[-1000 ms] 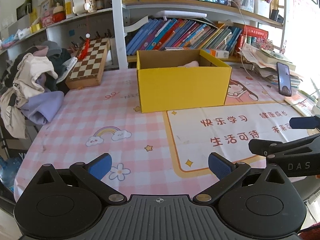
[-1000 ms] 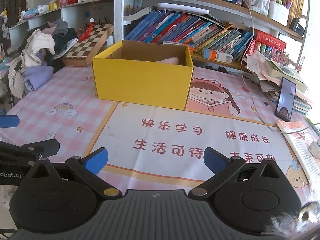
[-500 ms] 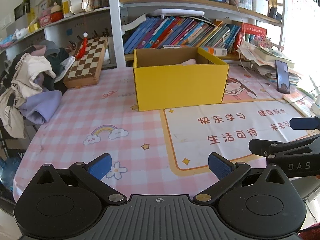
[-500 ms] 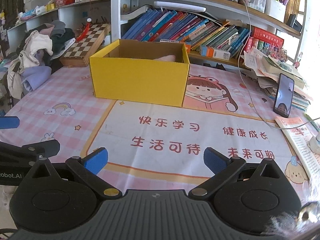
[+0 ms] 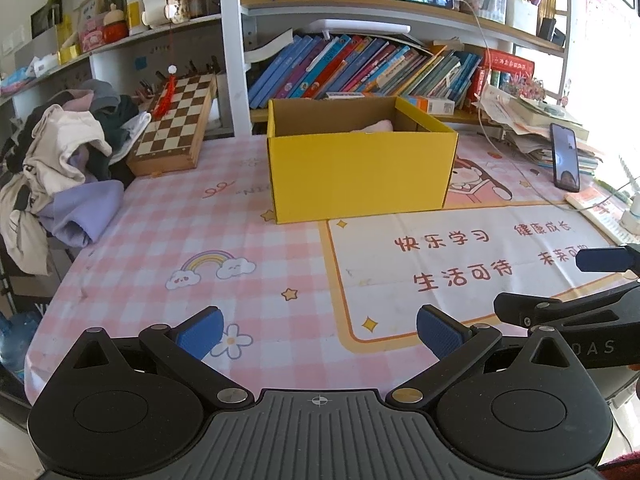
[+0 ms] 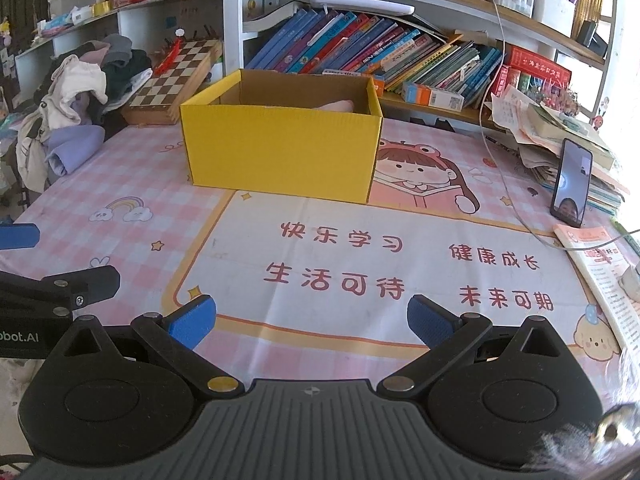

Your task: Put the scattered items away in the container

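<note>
Both claws are released and empty: your left claw (image 5: 318,330) and right claw (image 6: 312,320) hang low over the near edge of the table (image 5: 208,248), side by side, with pads wide apart. The box (image 5: 360,178) stands well ahead of them at mid-table, open-topped, with something pale pink (image 5: 374,126) already lying inside against the back wall. No loose item shows on the cloth between you and the box, so by my reading you are between picks, or close to finished. The next move calls for a look around before any reach: swing a camera to find what is left.

Left of the box, a heap of clothes (image 5: 60,160) spills over the table's edge, with a chessboard (image 5: 176,124) leaning behind it; whether those count as the scattered items I cannot tell. To the right, a phone (image 6: 571,182) is propped upright with a cable (image 6: 500,148) trailing across the cloth, and papers (image 6: 600,264) lie near the edge. Keep the right claw clear of that cable, since a snag would likely topple the phone.
</note>
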A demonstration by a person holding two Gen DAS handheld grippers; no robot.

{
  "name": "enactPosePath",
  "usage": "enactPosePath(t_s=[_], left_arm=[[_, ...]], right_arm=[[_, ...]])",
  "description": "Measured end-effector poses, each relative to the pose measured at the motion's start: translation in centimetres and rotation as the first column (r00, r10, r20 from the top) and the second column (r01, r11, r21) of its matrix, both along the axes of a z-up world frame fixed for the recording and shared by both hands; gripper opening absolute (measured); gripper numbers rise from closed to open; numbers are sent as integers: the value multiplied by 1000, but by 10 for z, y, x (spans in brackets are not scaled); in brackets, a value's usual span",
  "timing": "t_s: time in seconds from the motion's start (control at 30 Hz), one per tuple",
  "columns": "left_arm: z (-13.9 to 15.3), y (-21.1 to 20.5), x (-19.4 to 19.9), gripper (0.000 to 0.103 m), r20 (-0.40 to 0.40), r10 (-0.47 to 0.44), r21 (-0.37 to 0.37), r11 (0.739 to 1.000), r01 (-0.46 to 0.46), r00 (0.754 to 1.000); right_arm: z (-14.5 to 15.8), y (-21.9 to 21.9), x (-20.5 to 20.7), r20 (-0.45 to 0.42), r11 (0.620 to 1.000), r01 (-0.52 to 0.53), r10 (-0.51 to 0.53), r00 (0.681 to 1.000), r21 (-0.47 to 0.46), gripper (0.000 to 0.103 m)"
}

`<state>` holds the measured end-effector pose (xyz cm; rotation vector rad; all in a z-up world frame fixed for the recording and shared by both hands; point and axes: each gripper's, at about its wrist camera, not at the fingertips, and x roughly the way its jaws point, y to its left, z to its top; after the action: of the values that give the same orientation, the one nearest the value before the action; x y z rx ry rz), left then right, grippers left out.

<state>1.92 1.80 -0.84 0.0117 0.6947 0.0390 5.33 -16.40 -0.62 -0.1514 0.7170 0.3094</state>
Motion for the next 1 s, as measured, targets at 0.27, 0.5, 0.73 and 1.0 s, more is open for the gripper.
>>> enactPosePath(t_s=[0.27, 0.5, 0.73, 1.0], left_arm=[[-1, 3, 1, 103, -1, 17, -11, 1000, -17, 1000], [-2, 3, 3, 103, -6, 15, -10, 1000, -15, 1000], [-3, 1, 3, 103, -13, 16, -9, 1000, -16, 1000], [-4, 3, 4, 103, -19, 23, -9, 1000, -23, 1000]], right_arm=[[0, 1, 2, -4, 1000, -1, 1, 1000, -7, 103], [-1, 1, 3, -7, 1000, -5, 5, 1000, -12, 103], [-4, 4, 1, -11, 1000, 1, -1, 1000, -13, 103], [-3, 6, 3, -16, 1000, -7, 7, 1000, -16, 103]])
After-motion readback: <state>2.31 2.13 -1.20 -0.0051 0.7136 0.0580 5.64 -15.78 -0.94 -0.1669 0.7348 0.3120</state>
